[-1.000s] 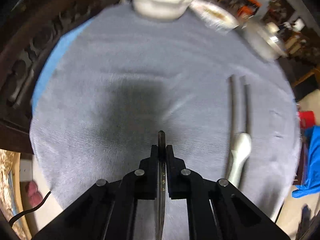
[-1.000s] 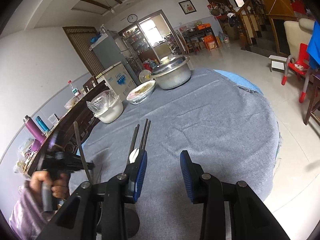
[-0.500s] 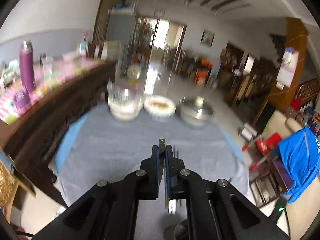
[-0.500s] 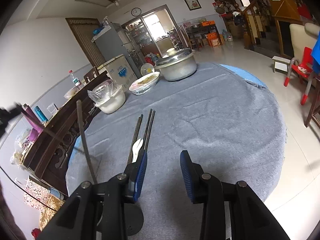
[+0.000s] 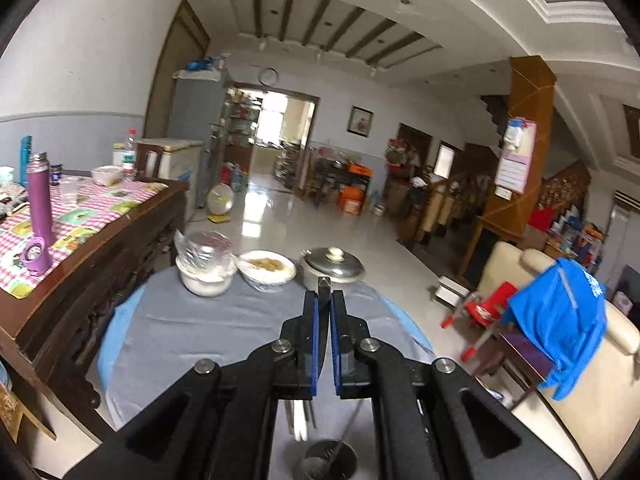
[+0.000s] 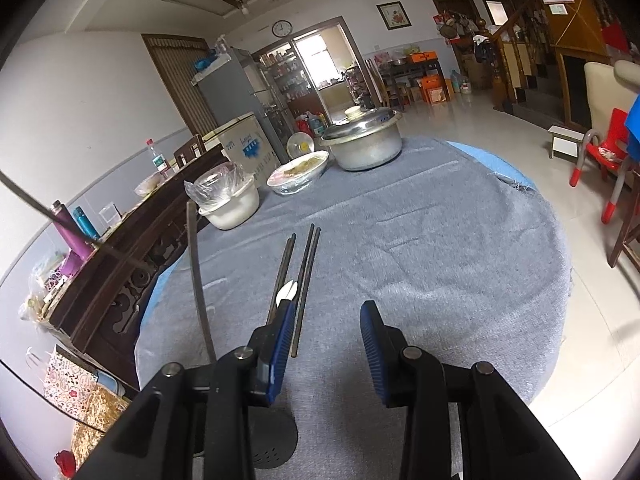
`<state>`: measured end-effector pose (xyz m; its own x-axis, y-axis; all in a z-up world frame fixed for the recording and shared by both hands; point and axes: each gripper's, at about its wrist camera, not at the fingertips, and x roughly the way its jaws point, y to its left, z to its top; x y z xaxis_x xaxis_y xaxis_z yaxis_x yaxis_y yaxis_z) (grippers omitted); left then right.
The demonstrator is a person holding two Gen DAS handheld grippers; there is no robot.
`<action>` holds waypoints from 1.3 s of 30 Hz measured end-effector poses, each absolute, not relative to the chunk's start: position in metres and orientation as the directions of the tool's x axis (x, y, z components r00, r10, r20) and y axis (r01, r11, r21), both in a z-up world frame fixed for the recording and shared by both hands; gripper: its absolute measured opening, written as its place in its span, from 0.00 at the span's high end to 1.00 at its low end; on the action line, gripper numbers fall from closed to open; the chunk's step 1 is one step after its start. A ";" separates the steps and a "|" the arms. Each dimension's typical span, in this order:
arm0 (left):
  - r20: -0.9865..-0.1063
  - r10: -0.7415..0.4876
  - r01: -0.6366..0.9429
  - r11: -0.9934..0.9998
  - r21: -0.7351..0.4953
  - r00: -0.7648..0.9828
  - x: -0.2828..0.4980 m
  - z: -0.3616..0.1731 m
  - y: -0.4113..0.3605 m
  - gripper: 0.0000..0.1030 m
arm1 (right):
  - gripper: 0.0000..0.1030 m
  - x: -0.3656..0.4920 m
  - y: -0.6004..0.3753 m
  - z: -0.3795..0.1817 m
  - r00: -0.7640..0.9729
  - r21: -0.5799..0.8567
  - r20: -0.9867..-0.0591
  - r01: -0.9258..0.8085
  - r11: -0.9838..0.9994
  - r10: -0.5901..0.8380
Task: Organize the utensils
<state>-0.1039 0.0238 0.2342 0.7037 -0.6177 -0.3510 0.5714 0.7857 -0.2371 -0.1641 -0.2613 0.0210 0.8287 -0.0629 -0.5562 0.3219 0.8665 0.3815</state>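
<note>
My left gripper (image 5: 323,300) is shut on a dark chopstick (image 5: 323,284), held high above the grey-clothed round table (image 5: 240,320). Below it sits a round metal utensil holder (image 5: 326,460) with a thin utensil in it, and a white spoon (image 5: 299,420). In the right wrist view my right gripper (image 6: 328,320) is open and empty, low over the table. Two dark chopsticks (image 6: 306,276) and the white spoon (image 6: 287,291) lie just ahead of its left finger. A chopstick (image 6: 198,280) stands upright at left, its base hidden; the holder's base (image 6: 272,440) shows below.
A covered white bowl (image 6: 228,204), a dish of food (image 6: 298,172) and a lidded metal pot (image 6: 366,140) stand at the table's far edge. A dark wooden sideboard (image 6: 132,248) runs along the left. A red stool (image 6: 600,160) stands right.
My left gripper has tilted up from facing the tablecloth to facing the room, still holding the chopstick. The right gripper stayed open and shifted slightly.
</note>
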 end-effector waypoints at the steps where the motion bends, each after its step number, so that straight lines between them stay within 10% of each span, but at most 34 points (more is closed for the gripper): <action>1: -0.360 -0.626 0.581 0.778 -0.238 0.692 -0.107 0.233 0.024 0.95 | 0.64 -0.165 -0.261 0.022 0.830 0.381 -0.554 0.321 0.867 -0.064; 17: -0.637 -0.588 0.588 0.769 -0.251 0.498 -0.087 0.148 -0.010 0.93 | 0.64 -0.166 -0.259 0.019 0.822 0.382 -0.568 0.316 0.868 -0.049; 20: -0.672 -0.537 0.552 0.803 -0.223 0.510 -0.080 0.127 -0.012 0.78 | 0.64 -0.165 -0.263 0.015 0.817 0.386 -0.574 0.324 0.864 -0.050; 39: -0.610 -0.083 0.238 0.955 0.178 0.788 -0.055 0.083 0.018 0.55 | 0.64 -0.152 -0.251 0.007 0.794 0.363 -0.606 0.319 0.876 -0.038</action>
<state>-0.0554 0.0184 0.0830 0.7882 -0.0825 -0.6099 0.2376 0.9549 0.1779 -0.1523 -0.2514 0.0070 0.7942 -0.0381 -0.6064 0.3189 0.8757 0.3626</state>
